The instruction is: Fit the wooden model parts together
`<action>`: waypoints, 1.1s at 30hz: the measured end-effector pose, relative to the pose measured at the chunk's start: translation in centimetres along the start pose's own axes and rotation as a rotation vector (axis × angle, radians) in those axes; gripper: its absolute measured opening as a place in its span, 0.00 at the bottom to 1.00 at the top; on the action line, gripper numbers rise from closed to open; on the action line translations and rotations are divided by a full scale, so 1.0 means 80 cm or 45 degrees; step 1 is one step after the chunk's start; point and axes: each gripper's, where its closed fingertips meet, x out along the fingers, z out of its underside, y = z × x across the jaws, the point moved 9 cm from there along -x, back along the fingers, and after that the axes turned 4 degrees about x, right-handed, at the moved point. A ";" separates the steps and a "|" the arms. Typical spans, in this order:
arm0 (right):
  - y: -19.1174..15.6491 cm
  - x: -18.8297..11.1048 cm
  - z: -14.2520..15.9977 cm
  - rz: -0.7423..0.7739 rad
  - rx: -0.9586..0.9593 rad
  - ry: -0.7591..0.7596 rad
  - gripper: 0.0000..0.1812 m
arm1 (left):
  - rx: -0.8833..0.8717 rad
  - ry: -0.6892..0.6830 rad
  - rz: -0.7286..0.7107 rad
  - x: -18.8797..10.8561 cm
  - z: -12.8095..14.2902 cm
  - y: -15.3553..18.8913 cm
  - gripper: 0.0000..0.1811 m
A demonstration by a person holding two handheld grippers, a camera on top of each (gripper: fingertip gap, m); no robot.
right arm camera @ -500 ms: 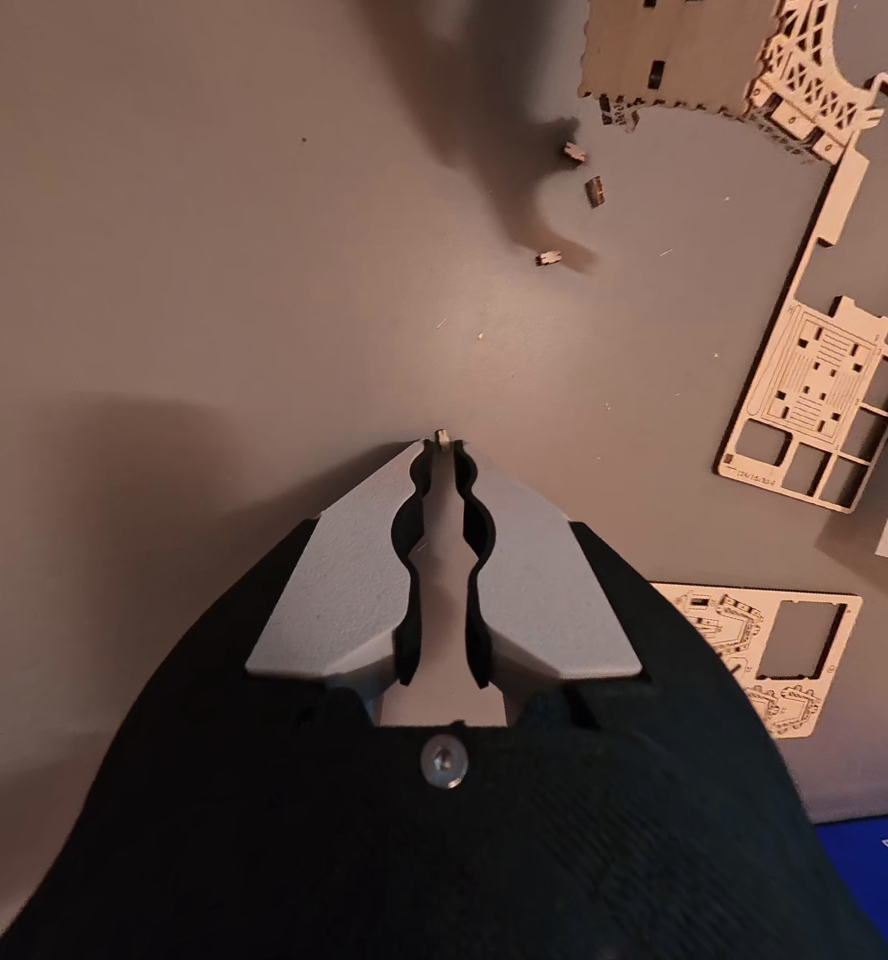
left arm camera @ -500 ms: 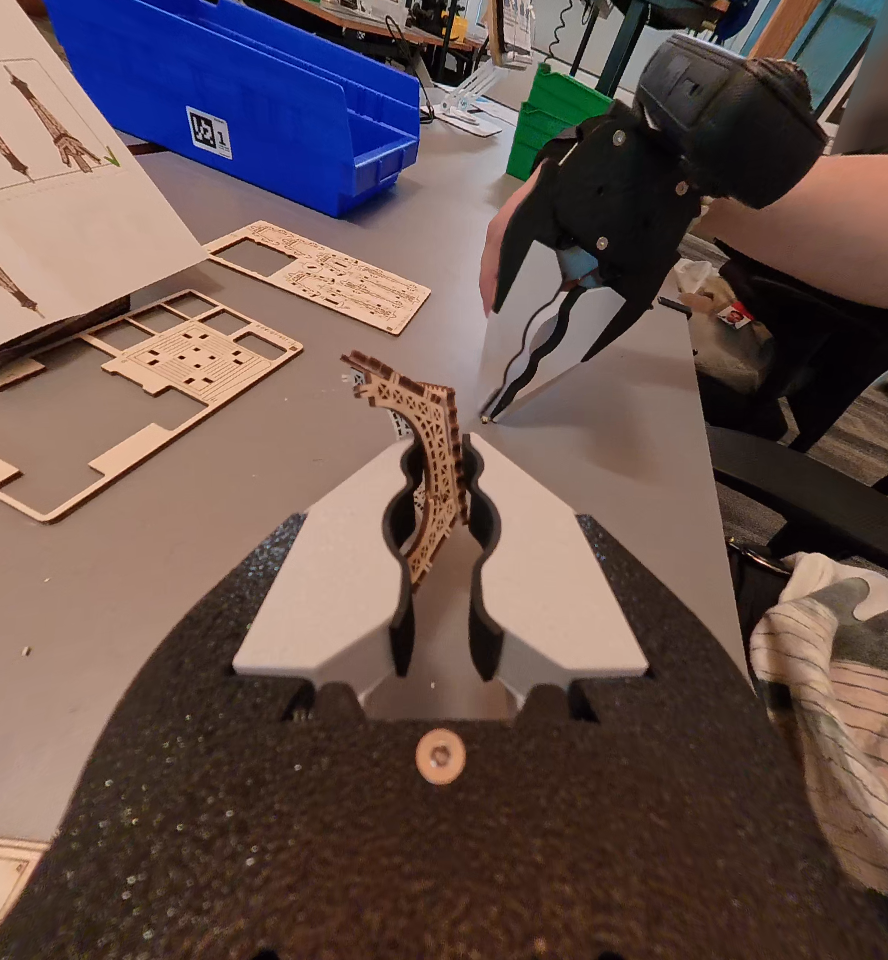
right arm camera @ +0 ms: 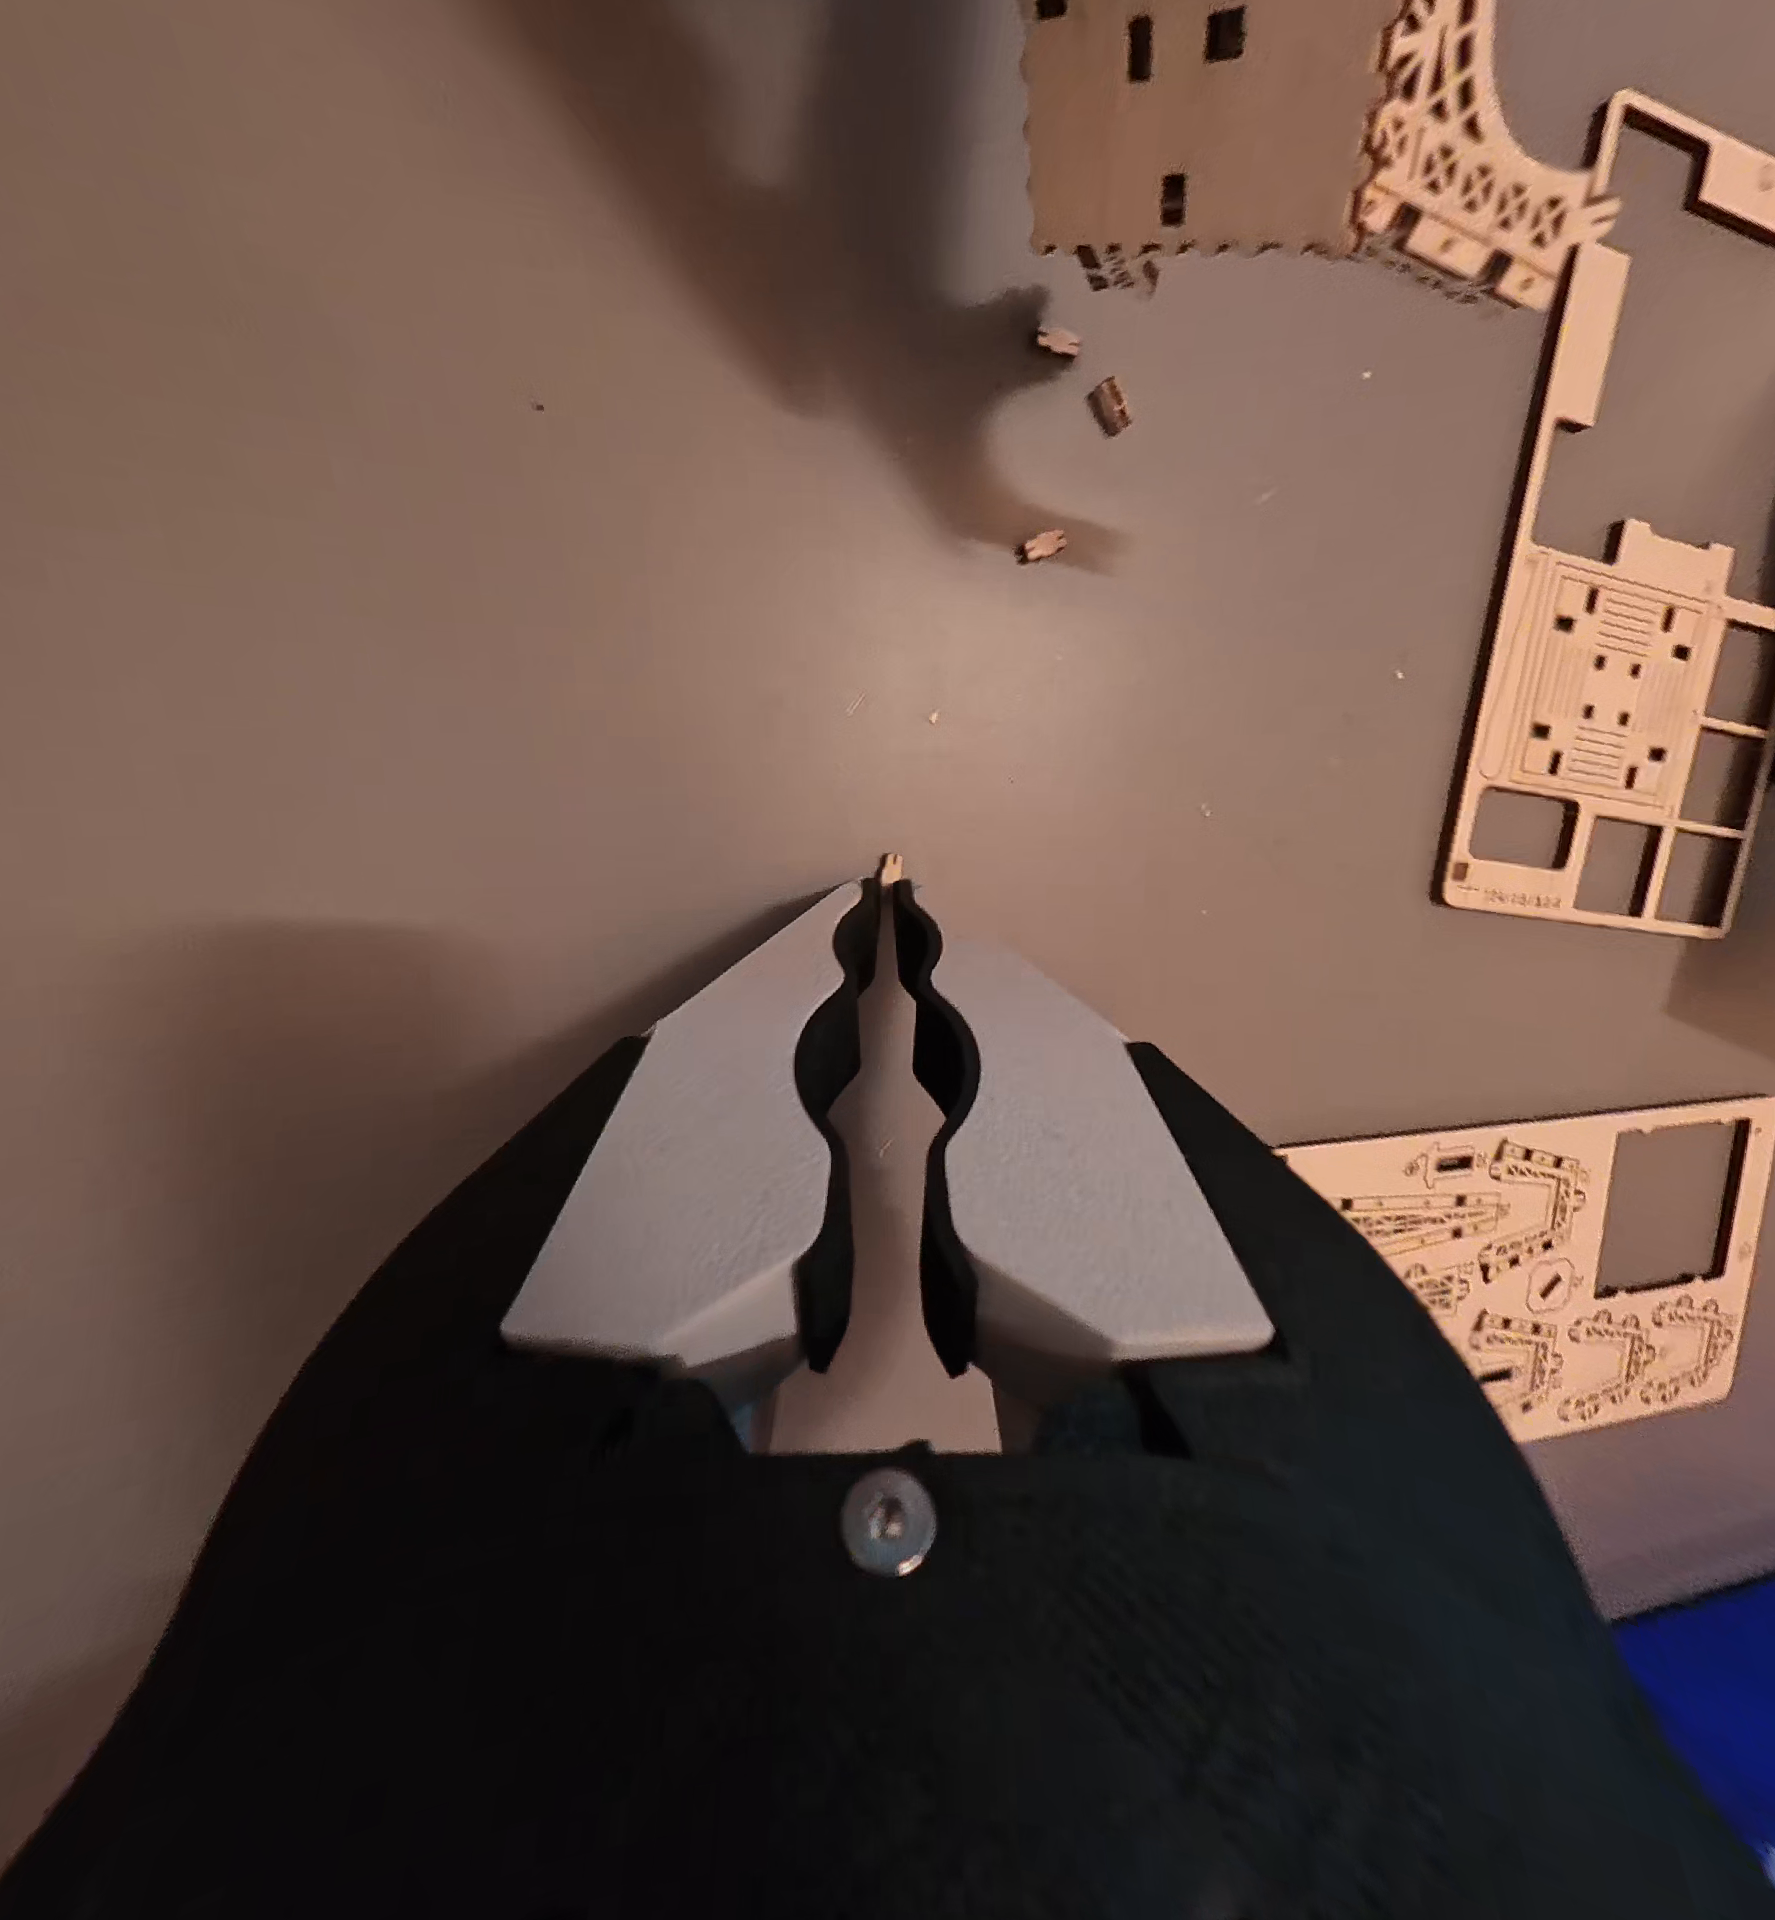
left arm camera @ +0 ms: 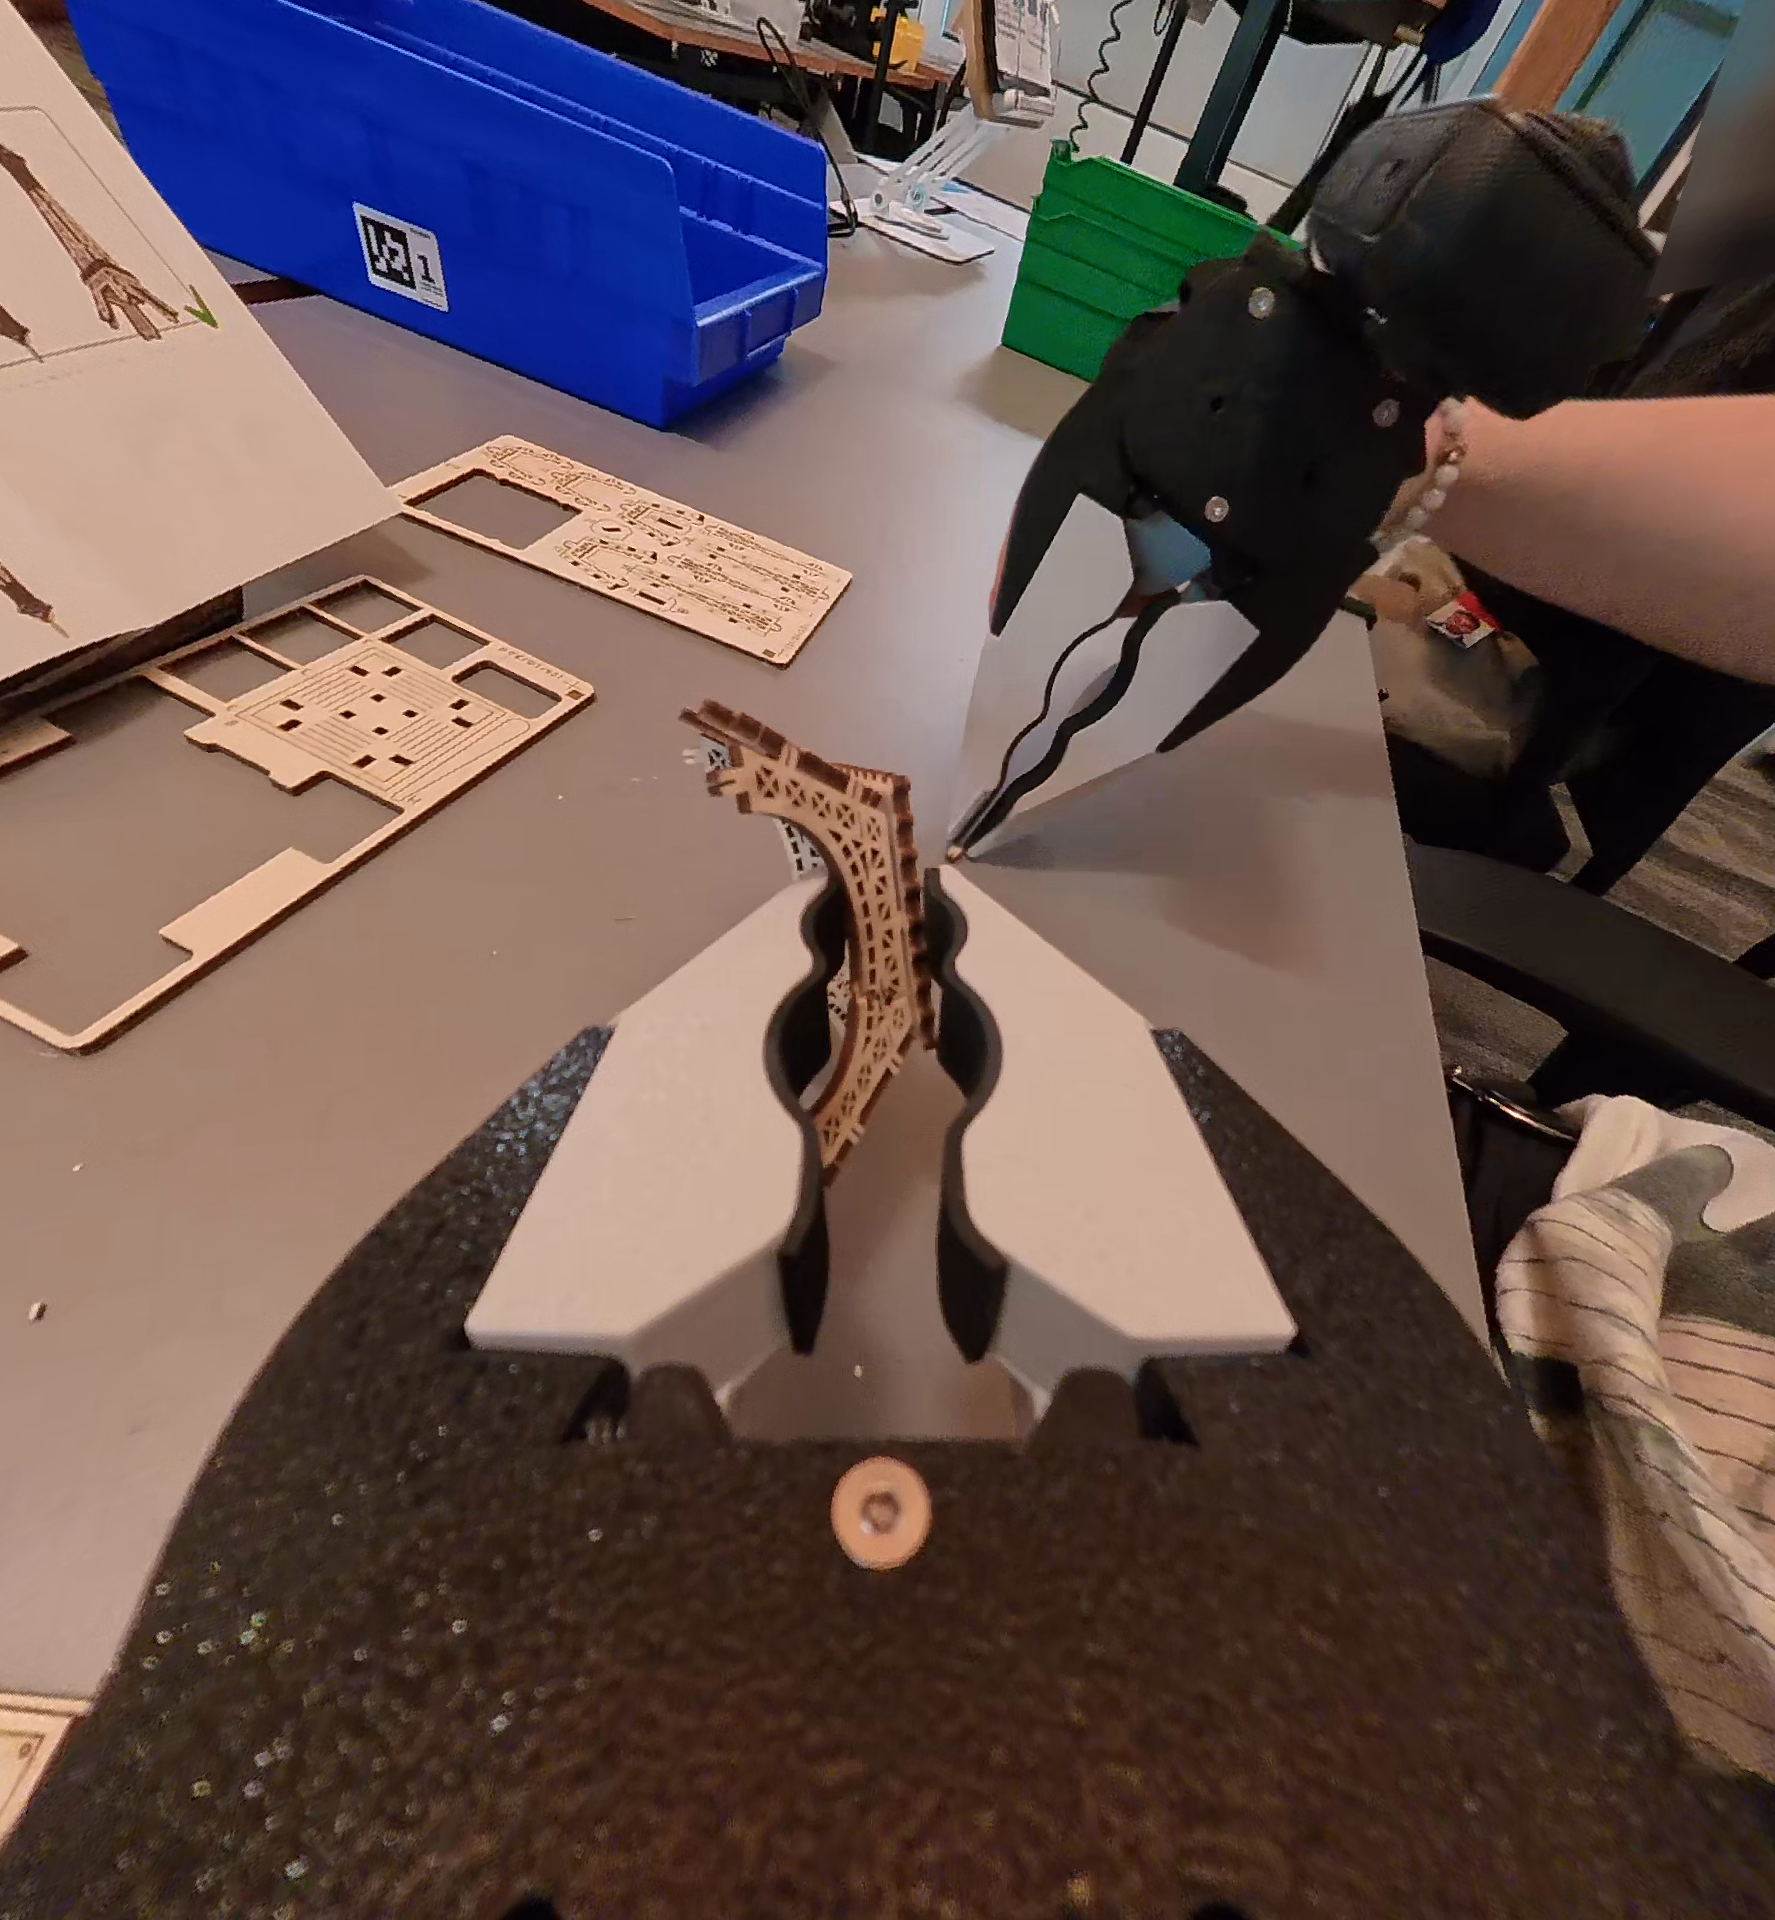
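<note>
Wooden model parts: bench (left arm camera: 239, 1195) grey, carrying two punched-out part sheets, larger frame sheet (left arm camera: 239, 790) at left, smaller sheet (left arm camera: 634, 551) beyond it, both well apart from the tools; left tool (left arm camera: 878, 883) pinching curved lattice leg piece (left arm camera: 852, 852), long axis running up and away along the fingers, top curling leftward, lower end wedged between the pads; right tool (left arm camera: 956, 847) coming in from the right, tips pressed together on a tiny wooden peg (right arm camera: 892, 864), tip pointing down-left, just beside the lattice piece's right edge and the left tool's right fingertip, apart or touching I cannot tell; judgement: peg has to go leftward into a slot on the lattice edge, right tool is the nearer and moving one, left only braces; left wrist view shows both tools and the gap between them; right wrist view looks down at the bench, shows the peg clearly, three more loose pegs (right arm camera: 1044, 545) and a part-built assembly (right arm camera: 1195, 135) at top, but not the held lattice piece.
</note>
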 end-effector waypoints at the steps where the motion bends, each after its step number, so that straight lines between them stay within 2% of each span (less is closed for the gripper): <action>1: -0.002 0.001 -0.001 0.036 0.013 -0.006 0.00 | 0.002 -0.002 -0.001 0.000 0.000 0.000 0.06; 6: -0.015 0.000 -0.010 0.322 0.016 -0.087 0.00 | 0.004 -0.019 -0.017 0.001 0.000 0.002 0.06; 12: -0.036 -0.019 -0.050 0.794 -0.024 -0.036 0.00 | 0.000 -0.036 -0.056 0.005 0.000 0.005 0.06; 13: -0.041 -0.020 -0.057 0.825 -0.035 -0.027 0.00 | -0.007 -0.045 -0.060 0.006 0.001 0.006 0.06; 15: -0.049 -0.013 -0.063 0.811 -0.023 -0.047 0.00 | -0.020 -0.057 -0.069 0.008 0.001 0.008 0.06; 19: -0.057 0.015 -0.043 0.715 0.069 -0.159 0.00 | 0.003 -0.075 -0.144 0.002 -0.001 0.003 0.06; 22: -0.078 0.019 -0.057 0.537 0.289 0.060 0.07 | -0.007 -0.044 -0.186 -0.010 -0.006 -0.004 0.06; 25: -0.108 0.017 -0.095 0.317 0.445 0.277 0.17 | -0.004 -0.016 -0.223 -0.023 -0.010 -0.013 0.06; 29: -0.115 0.028 -0.133 0.186 0.719 0.398 0.14 | -0.045 0.006 -0.238 -0.031 -0.008 -0.022 0.06; 33: -0.106 0.040 -0.144 0.178 0.915 0.424 0.09 | -0.048 0.006 -0.233 -0.032 -0.008 -0.021 0.06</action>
